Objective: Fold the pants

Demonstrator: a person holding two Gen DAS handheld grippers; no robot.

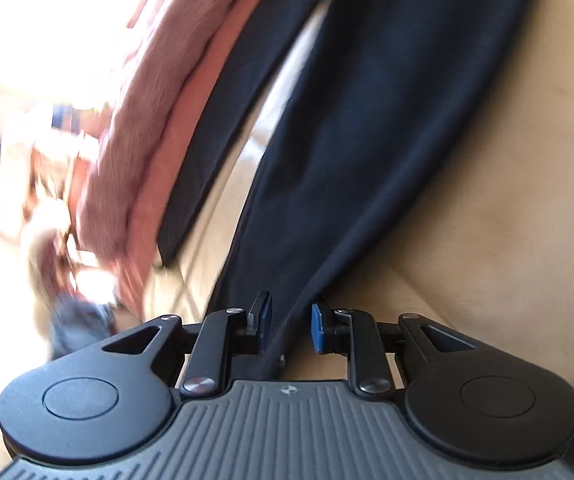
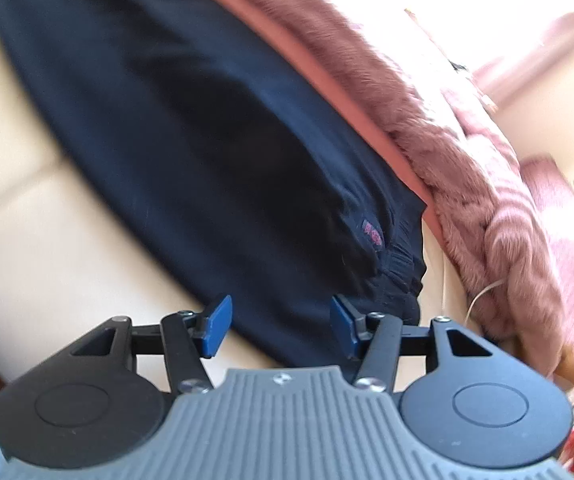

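Observation:
Dark navy pants (image 1: 367, 120) lie spread on a beige cushioned surface (image 1: 487, 200). One leg runs down to my left gripper (image 1: 291, 324), and its narrow end lies between the blue pads. The left pad touches the cloth, while beige shows beside the right pad, so the jaws are not clamped. The second leg (image 1: 239, 100) lies to the left. In the right wrist view the pants' upper part (image 2: 187, 120) fills the middle, with a small red label (image 2: 371, 232) and the gathered waistband (image 2: 399, 276). My right gripper (image 2: 280, 326) stands open with the cloth's near edge between its fingers.
A fluffy pink blanket (image 1: 127, 152) lies along the pants' far side, also in the right wrist view as the pink blanket (image 2: 467, 160). Bare beige cushion (image 2: 27, 200) lies left of the pants. Blurred clutter (image 1: 47, 200) sits beyond the blanket.

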